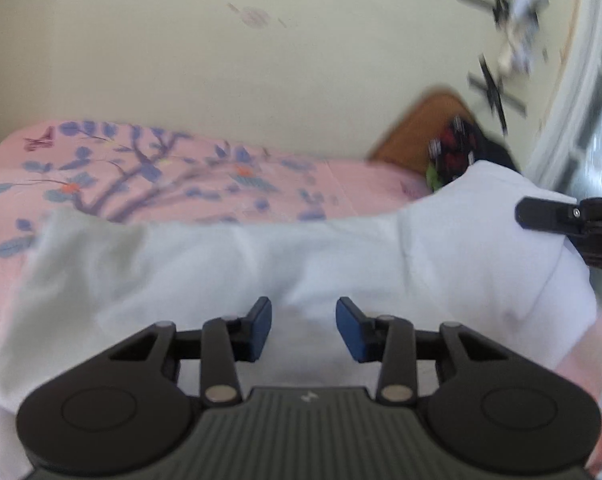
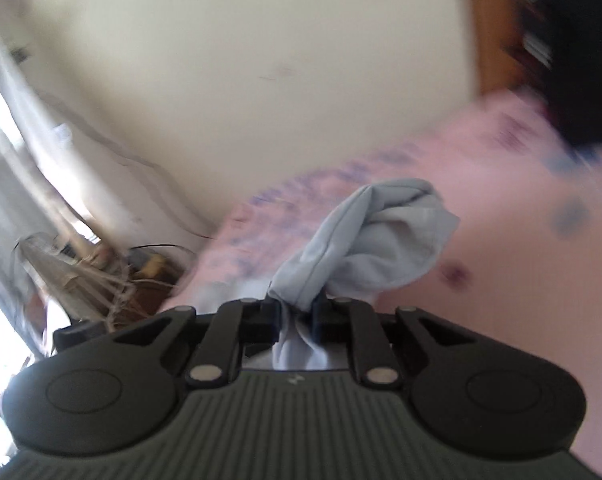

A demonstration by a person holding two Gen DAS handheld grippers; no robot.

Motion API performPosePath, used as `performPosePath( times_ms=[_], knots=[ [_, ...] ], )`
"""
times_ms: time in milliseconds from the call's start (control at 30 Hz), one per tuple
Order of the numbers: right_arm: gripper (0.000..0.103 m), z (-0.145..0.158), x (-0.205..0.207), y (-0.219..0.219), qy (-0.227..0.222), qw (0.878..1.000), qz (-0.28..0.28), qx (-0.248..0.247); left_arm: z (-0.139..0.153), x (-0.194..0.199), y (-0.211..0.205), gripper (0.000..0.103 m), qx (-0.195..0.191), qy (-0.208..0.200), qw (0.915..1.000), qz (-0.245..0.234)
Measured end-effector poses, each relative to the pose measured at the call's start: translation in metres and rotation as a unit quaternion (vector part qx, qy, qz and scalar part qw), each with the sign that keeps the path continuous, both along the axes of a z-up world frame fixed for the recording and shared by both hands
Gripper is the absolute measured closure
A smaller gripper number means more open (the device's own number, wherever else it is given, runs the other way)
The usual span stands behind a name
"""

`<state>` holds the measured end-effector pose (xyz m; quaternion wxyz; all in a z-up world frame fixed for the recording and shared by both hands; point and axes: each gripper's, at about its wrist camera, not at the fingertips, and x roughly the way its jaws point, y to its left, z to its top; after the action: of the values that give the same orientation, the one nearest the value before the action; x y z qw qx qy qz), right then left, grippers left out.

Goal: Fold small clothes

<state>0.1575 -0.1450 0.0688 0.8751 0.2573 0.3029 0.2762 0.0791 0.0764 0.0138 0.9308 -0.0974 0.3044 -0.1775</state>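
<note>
Now, low over a pale garment (image 1: 301,256) spread across the pink floral bedsheet (image 1: 149,176) in the middle of the left wrist view. Left gripper (image 1: 303,328) released, blue pads (image 1: 351,330) parted above the cloth, nothing between them. Right gripper (image 2: 295,316) clenched on a bunched fold of that same light cloth (image 2: 373,236), which bulges up past the fingertips at centre of the right wrist view; also glimpsed at the right edge of the left view (image 1: 557,216), against the fabric. Wooden headboard (image 1: 417,128) upper right, dark patterned item (image 1: 461,148) beside it, all blurred.
</note>
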Motion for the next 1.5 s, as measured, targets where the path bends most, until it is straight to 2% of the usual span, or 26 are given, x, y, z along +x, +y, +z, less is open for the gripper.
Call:
performPosePath(
  times_ms=[133,233,367,467,500,567,600,633,700,767,833,867,900,933,967,1000,1033,1067,1100,1167,1267,1333,1400,1467,1500],
  knots=[
    [0.086,0.029,0.022,0.066,-0.029,0.997,0.073,-0.021,0.023,-0.025,0.058,0.066,-0.058,-0.043,0.9955,0.062],
    [0.086,0.029,0.041,0.127,-0.033,0.99,0.135,-0.036,0.034,-0.049,0.106,0.066,-0.082,-0.062,0.987,0.124],
    [0.086,-0.003,0.063,0.212,-0.004,0.974,0.214,-0.066,0.034,-0.071,0.147,0.064,-0.108,-0.064,0.9758,0.179],
    [0.086,-0.051,0.08,0.258,0.035,0.965,0.222,-0.137,0.026,-0.077,0.157,0.063,-0.12,-0.05,0.9733,0.19],
    [0.085,-0.064,0.086,0.261,0.048,0.963,0.229,-0.132,0.023,-0.077,0.156,0.062,-0.12,-0.045,0.974,0.187],
    [0.077,-0.06,0.089,0.248,0.063,0.962,0.244,-0.101,0.02,-0.078,0.155,0.056,-0.12,-0.044,0.976,0.177],
    [0.063,-0.052,0.089,0.24,0.068,0.96,0.257,-0.087,0.019,-0.077,0.152,0.053,-0.12,-0.045,0.9771,0.17],
    [0.055,-0.041,0.085,0.226,0.055,0.96,0.265,-0.064,0.019,-0.076,0.149,0.049,-0.123,-0.046,0.978,0.162],
    [0.055,-0.013,0.074,0.204,0.008,0.963,0.267,-0.042,0.018,-0.073,0.142,0.043,-0.129,-0.051,0.9802,0.141],
    [0.056,0.014,0.07,0.183,-0.034,0.969,0.244,-0.035,0.018,-0.067,0.129,0.027,-0.119,-0.052,0.9836,0.125],
    [0.06,0.028,0.076,0.174,-0.049,0.974,0.213,-0.052,0.016,-0.063,0.111,0.016,-0.083,-0.051,0.9876,0.123],
    [0.064,0.029,0.081,0.175,-0.048,0.976,0.201,-0.063,0.014,-0.061,0.103,0.016,-0.061,-0.047,0.9888,0.128],
    [0.07,0.025,0.089,0.18,-0.037,0.977,0.194,-0.075,0.012,-0.059,0.096,0.016,-0.041,-0.04,0.9894,0.133],
    [0.073,0.017,0.096,0.187,-0.025,0.977,0.193,-0.085,0.009,-0.057,0.09,0.023,-0.024,-0.03,0.9899,0.136],
    [0.074,0.005,0.104,0.196,-0.012,0.976,0.195,-0.099,0.005,-0.057,0.085,0.046,-0.008,-0.021,0.9903,0.137],
    [0.076,-0.007,0.109,0.206,0.0,0.974,0.198,-0.11,0.002,-0.057,0.08,0.062,0.014,-0.01,0.9906,0.136],
    [0.08,-0.02,0.117,0.218,0.014,0.971,0.204,-0.121,-0.002,-0.058,0.076,0.093,0.036,0.003,0.99,0.136],
    [0.081,-0.034,0.125,0.225,0.025,0.967,0.21,-0.139,-0.006,-0.06,0.076,0.099,0.046,0.014,0.9889,0.141],
    [0.082,-0.049,0.13,0.239,0.028,0.962,0.211,-0.17,-0.009,-0.064,0.078,0.099,0.048,0.019,0.9876,0.148],
    [0.082,-0.055,0.128,0.251,0.013,0.961,0.207,-0.181,-0.012,-0.073,0.089,0.101,0.043,0.033,0.9854,0.161],
    [0.082,-0.051,0.124,0.251,0.007,0.958,0.208,-0.197,-0.019,-0.09,0.114,0.101,-0.004,0.063,0.9814,0.182],
    [0.08,-0.047,0.12,0.246,-0.001,0.958,0.209,-0.194,-0.015,-0.103,0.125,0.1,-0.039,0.063,0.9798,0.186],
    [0.076,-0.041,0.116,0.241,-0.006,0.963,0.202,-0.176,-0.003,-0.111,0.124,0.097,-0.022,0.041,0.9795,0.196],
    [0.069,-0.037,0.107,0.241,-0.023,0.964,0.207,-0.167,0.011,-0.114,0.121,0.08,0.01,0.015,0.9781,0.207],
    [0.068,-0.035,0.097,0.244,-0.036,0.96,0.211,-0.18,0.02,-0.116,0.121,0.077,0.021,-0.003,0.9768,0.213]
  ],
)
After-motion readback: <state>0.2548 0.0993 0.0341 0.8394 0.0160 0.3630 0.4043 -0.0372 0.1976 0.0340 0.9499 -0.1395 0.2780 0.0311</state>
